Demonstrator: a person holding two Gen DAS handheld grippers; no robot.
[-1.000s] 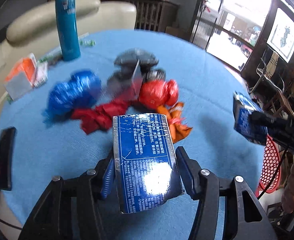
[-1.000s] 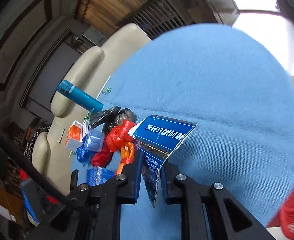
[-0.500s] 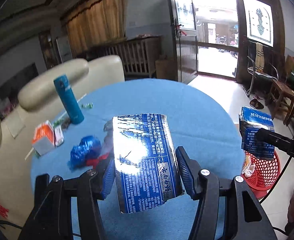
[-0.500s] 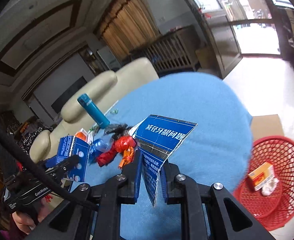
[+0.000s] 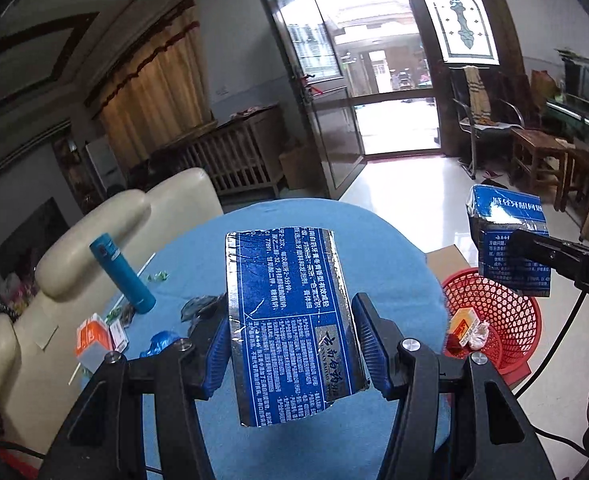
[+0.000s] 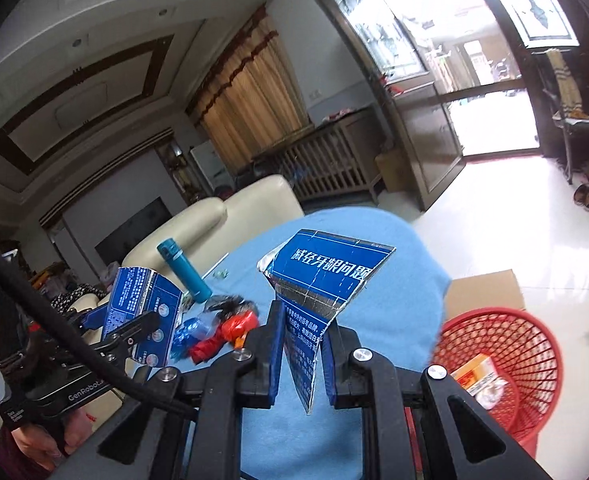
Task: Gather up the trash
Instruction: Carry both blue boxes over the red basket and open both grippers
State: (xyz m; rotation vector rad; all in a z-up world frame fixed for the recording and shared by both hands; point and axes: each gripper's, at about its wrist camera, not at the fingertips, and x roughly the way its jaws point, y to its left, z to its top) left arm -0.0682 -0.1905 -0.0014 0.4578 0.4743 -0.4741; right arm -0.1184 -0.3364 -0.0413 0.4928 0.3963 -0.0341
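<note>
My left gripper (image 5: 290, 344) is shut on a flattened blue and silver box (image 5: 290, 320), held high above the round blue table (image 5: 390, 256). My right gripper (image 6: 302, 344) is shut on a second torn blue box piece (image 6: 326, 276), held up near the table's right edge; it also shows in the left wrist view (image 5: 506, 240). A red mesh basket (image 6: 506, 340) stands on the floor to the right, with an orange carton (image 6: 474, 368) and white paper inside. Crumpled red, blue and black wrappers (image 6: 222, 328) lie on the table.
A teal bottle (image 5: 122, 276) stands at the table's far left beside an orange-and-white packet (image 5: 94, 340). Cream chairs (image 5: 106, 232) sit behind the table. A cardboard sheet (image 6: 486, 292) lies on the floor behind the basket.
Both grippers have risen and tilted upward with their box pieces. The wrapper pile has dropped low in view and the red basket has come into sight on the right.
</note>
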